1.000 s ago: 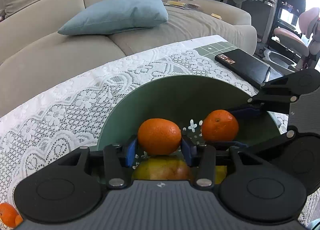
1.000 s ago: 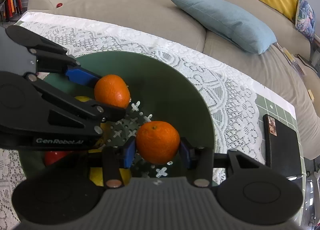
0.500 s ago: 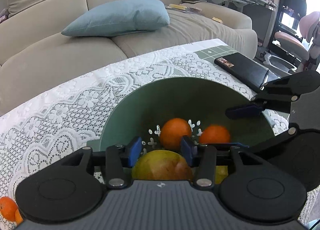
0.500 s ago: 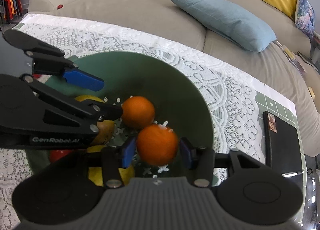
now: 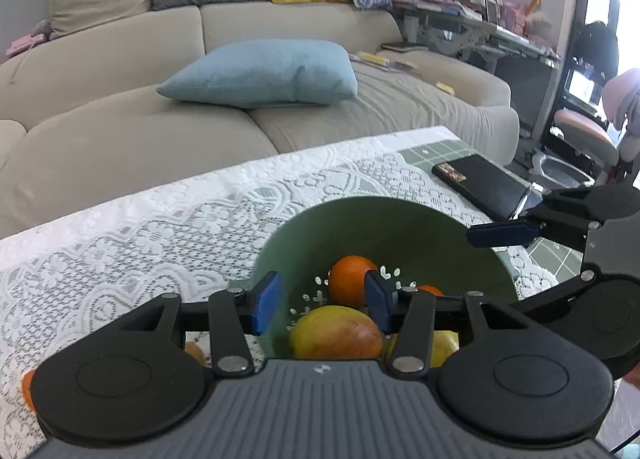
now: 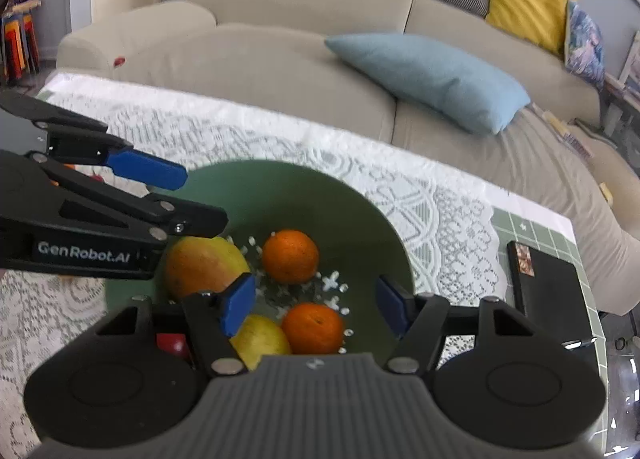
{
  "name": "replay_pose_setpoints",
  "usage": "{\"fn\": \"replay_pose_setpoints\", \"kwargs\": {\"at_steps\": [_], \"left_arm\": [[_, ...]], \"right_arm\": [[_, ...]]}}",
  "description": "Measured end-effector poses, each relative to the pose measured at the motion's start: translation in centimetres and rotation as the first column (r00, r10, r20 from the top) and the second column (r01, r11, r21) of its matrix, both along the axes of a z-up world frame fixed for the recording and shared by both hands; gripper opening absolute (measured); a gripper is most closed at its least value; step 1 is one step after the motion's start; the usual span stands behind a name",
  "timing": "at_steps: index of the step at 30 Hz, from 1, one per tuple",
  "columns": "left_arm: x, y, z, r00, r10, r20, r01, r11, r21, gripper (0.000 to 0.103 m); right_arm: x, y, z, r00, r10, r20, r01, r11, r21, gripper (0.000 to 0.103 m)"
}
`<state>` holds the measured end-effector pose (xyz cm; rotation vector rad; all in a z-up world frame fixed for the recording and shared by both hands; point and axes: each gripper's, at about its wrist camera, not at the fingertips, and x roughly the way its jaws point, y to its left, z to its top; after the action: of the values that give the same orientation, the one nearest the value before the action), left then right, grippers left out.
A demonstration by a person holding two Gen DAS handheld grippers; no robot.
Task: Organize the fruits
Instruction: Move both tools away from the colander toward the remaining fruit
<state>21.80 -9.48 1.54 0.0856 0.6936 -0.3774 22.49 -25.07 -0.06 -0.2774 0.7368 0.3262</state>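
A green bowl [image 5: 376,219] [image 6: 320,195] sits on the lace tablecloth. In it lie two oranges [image 6: 290,256] [image 6: 313,328], a mango [image 6: 204,265] [image 5: 335,333], a yellow fruit [image 6: 262,341] and a red fruit [image 6: 172,343]. One orange shows in the left wrist view [image 5: 352,280]. My left gripper [image 5: 322,301] is open and empty above the bowl's near side. My right gripper [image 6: 316,305] is open and empty above the bowl. Each gripper shows in the other's view, the left one [image 6: 132,179] and the right one [image 5: 520,235].
Another orange [image 5: 28,389] lies on the cloth at the far left beside the left gripper. A black box [image 6: 550,283] [image 5: 480,183] lies on the green grid mat right of the bowl. A beige sofa with a blue pillow [image 5: 264,77] stands behind the table.
Both grippers opened and dropped their oranges into the bowl. Both then lifted back away from the bowl, jaws wider.
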Motion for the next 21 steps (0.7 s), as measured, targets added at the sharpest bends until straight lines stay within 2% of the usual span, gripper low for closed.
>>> {"fn": "replay_pose_setpoints", "kwargs": {"at_steps": [8, 11, 18, 21], "left_arm": [[-3.1, 3.5, 0.8, 0.997, 0.059, 0.043, -0.057, 0.998, -0.035, 0.058], [-4.1, 5.1, 0.8, 0.993, 0.104, 0.050, -0.103, 0.994, -0.035, 0.058], [-6.2, 9.2, 0.2, 0.982, 0.182, 0.056, -0.178, 0.981, -0.075, 0.058], [-6.5, 10.8, -0.3, 0.974, 0.219, 0.056, -0.215, 0.974, -0.071, 0.058]], "right_arm": [[-3.8, 1.6, 0.9, 0.986, -0.064, 0.151, 0.048, 0.993, 0.108, 0.070], [-5.4, 2.6, 0.8, 0.976, -0.081, 0.203, 0.050, 0.987, 0.152, 0.077], [-7.6, 5.8, 0.2, 0.967, -0.070, 0.245, 0.010, 0.971, 0.239, 0.078], [-8.0, 7.6, -0.4, 0.969, -0.045, 0.244, -0.016, 0.970, 0.243, 0.080]]}}
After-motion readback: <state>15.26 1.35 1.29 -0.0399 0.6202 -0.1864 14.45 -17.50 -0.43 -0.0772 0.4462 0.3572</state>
